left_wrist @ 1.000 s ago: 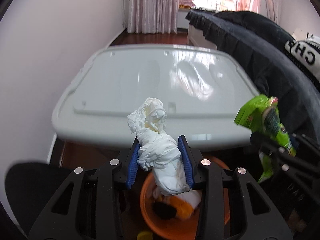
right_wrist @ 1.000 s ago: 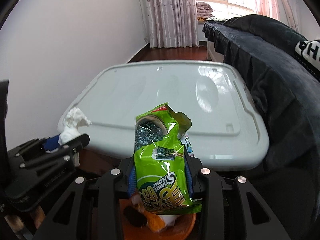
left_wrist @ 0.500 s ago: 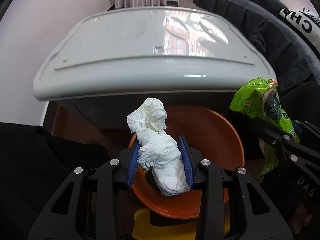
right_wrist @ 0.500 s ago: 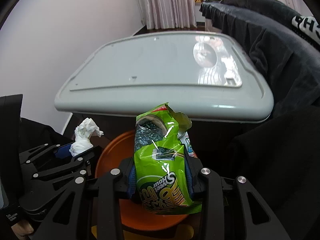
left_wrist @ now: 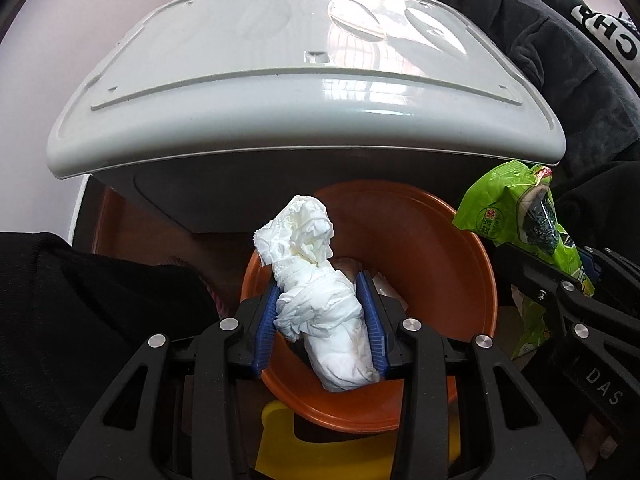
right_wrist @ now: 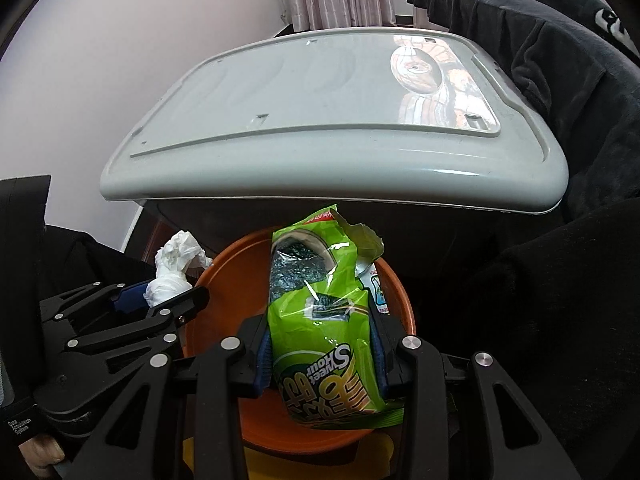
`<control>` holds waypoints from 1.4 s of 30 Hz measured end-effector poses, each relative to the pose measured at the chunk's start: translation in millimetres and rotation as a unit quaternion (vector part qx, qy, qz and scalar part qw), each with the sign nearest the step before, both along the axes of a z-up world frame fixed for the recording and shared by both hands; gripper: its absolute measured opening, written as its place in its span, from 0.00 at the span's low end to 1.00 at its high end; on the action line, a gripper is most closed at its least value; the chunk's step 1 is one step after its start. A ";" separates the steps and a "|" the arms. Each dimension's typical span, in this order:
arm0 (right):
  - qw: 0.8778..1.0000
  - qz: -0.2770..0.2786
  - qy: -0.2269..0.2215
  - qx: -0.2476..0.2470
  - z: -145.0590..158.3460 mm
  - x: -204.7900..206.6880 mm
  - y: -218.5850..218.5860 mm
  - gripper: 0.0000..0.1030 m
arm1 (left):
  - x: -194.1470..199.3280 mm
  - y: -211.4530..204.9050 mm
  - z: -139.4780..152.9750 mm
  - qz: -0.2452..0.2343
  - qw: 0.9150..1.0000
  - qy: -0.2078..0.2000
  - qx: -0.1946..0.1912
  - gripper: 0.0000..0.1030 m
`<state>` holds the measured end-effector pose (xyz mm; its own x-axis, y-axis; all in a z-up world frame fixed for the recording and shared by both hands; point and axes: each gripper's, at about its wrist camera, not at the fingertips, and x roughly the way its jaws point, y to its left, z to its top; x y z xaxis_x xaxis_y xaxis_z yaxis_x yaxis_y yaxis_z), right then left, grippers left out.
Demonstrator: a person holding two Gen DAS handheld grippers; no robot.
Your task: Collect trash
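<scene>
- My left gripper [left_wrist: 320, 312]: its blue-padded fingers [left_wrist: 266, 322] are clamped on a crumpled white tissue wad [left_wrist: 316, 300], which stands up between them and sticks out past the tips.
- The tissue wad hangs over the open mouth of the orange bin [left_wrist: 460, 280]; the lower end of the wad dips below the near rim as seen from my left wrist.
- My right gripper [right_wrist: 320, 340]: its fingers squeeze a green snack bag [right_wrist: 320, 320] from both sides. The torn top of the bag points away from me and shows a dark, shiny lining.
- The snack bag is also over the orange bin, roughly at its middle in the right wrist view.
- My two grippers sit side by side above the bin, near each other but apart; each shows at the edge of the other's view.
- Inside the bin, pale scraps [left_wrist: 382, 284] lie just behind the tissue; I cannot tell what they are.
- A grey plastic lid [left_wrist: 304, 80] overhangs the far side of the bin.
- Dark bedding [right_wrist: 560, 100] is heaped to the right of the lid.
- A yellow shape [left_wrist: 280, 440] shows under the near rim of the bin.
</scene>
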<state>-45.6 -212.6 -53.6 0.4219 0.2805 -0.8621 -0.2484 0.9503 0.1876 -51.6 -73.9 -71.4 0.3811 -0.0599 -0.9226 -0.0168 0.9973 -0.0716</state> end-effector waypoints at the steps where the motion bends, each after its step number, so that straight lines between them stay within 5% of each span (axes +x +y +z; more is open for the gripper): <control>1: 1.000 0.000 0.000 0.000 0.1 -0.3 0.3 0.37 | 0.1 0.9 -0.2 0.001 1.000 0.000 0.000 0.36; 10: 1.000 0.002 0.000 -0.003 2.0 0.1 0.4 0.39 | 0.6 1.2 -0.9 0.001 1.000 0.003 -0.004 0.37; 11: 1.000 0.002 0.001 -0.006 1.7 0.5 0.8 0.43 | 1.2 1.8 -1.8 0.002 1.000 0.006 -0.003 0.40; 14: 1.000 -0.006 -0.004 -0.013 3.0 0.6 -0.5 0.60 | 3.0 6.6 -2.3 0.015 1.000 0.008 0.000 0.71; 15: 1.000 -0.010 -0.006 -0.011 4.0 1.1 -2.4 0.61 | 3.3 8.3 -1.6 0.018 1.000 0.007 -0.004 0.73; 22: 0.999 -0.042 -0.025 -0.004 11.6 2.9 -17.3 0.61 | 3.6 12.9 2.0 0.027 1.000 0.002 -0.010 0.73; 28: 0.991 -0.064 -0.111 -0.032 29.1 11.7 -22.8 0.72 | 8.7 20.7 30.1 0.039 0.997 -0.069 0.002 0.73; 34: 0.985 -0.083 -0.140 -0.063 23.4 26.4 -18.8 0.77 | 24.7 36.0 43.4 0.049 0.991 -0.123 0.006 0.80; 42: 0.981 -0.065 -0.165 -0.081 23.6 18.1 -9.2 0.83 | 24.4 48.9 37.8 0.070 0.991 -0.118 0.012 0.80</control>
<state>-27.5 -221.8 -30.0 0.7080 0.0757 -0.7021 -0.1443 0.9888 -0.0389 -27.2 -25.0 -33.7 0.5885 0.0299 -0.8080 -0.1404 0.9879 -0.0657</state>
